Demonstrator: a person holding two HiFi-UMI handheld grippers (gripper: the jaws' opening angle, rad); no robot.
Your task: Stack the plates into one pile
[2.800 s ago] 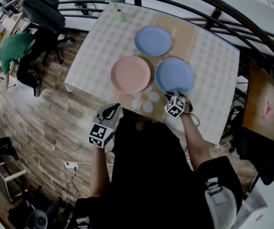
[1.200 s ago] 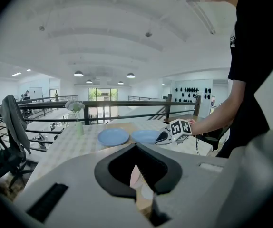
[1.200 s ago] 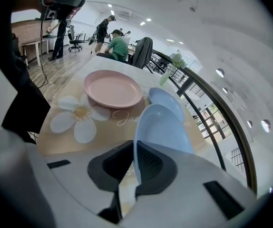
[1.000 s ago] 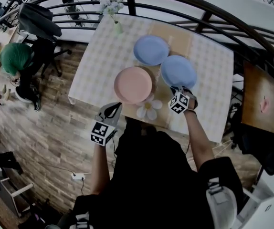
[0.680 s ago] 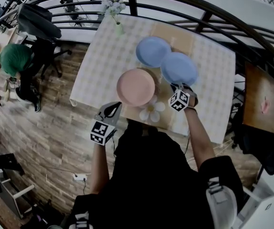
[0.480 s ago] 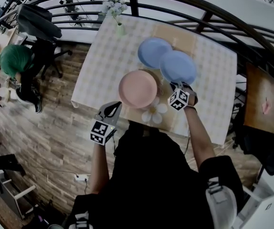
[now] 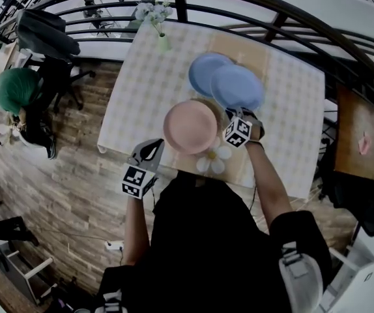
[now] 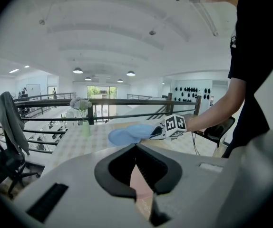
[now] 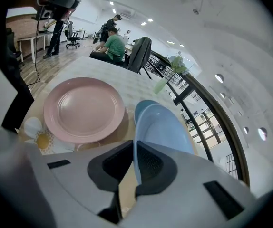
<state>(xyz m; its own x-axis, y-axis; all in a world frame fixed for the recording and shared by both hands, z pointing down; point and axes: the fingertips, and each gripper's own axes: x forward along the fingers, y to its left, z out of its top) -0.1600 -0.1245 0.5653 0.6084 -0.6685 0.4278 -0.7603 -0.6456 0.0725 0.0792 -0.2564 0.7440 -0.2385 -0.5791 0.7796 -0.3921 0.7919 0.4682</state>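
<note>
Over the checked tablecloth (image 7: 141, 77), my right gripper (image 9: 129, 172) pinched the round pale-blue plastic plate (image 9: 160, 127) by its rim, partly above the matching blue plate (image 7: 200, 67) for stacking. My left gripper (image 8: 143, 191) hung closed and empty.

I read the nearer pale blue round plate (image 7: 239, 87) and the farther pale blue round plate (image 7: 202, 70) as one shade. The pink round plate (image 7: 190, 126) is plain. The cream-and-white checked tablecloth (image 7: 141, 90) carries a tan centre strip (image 7: 241, 44). The white flower-shaped mat (image 7: 216, 158) has a yellow centre. The right marker cube (image 7: 237, 132) and the left marker cube (image 7: 135, 181) show black-and-white squares.
</note>
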